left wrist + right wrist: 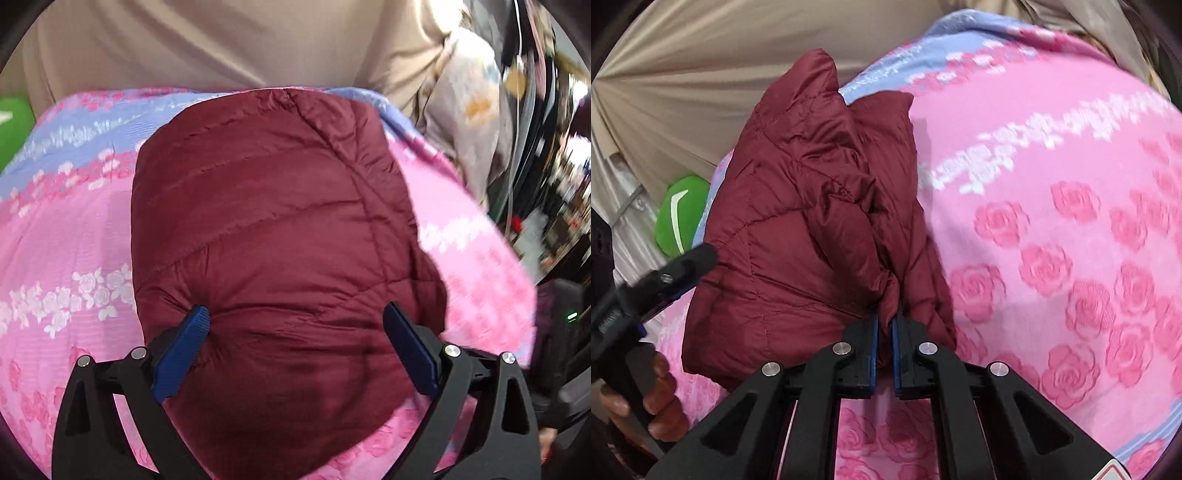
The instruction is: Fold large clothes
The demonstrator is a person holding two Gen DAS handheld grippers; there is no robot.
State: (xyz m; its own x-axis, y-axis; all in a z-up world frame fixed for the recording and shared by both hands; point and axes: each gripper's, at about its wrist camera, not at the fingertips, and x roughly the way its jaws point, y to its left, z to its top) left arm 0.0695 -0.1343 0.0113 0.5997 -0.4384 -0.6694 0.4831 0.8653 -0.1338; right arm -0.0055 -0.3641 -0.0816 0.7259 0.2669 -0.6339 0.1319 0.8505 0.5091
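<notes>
A maroon quilted puffer jacket [273, 221] lies folded in a bundle on a pink and blue floral bedsheet [66, 236]. My left gripper [295, 314] is open, its blue fingers spread either side of the jacket's near end and pressing on it. In the right wrist view the jacket [798, 221] is a thick bundle. My right gripper [884, 325] is shut on a fold of the jacket's near edge. The left gripper's body [665, 277] and the hand holding it show at the left of that view.
The bedsheet [1052, 221] covers the bed. A beige curtain [221, 40] hangs behind. A green cushion [679, 218] sits at the bed's far left edge. Cluttered shelves and cables [546, 166] stand past the bed's right edge.
</notes>
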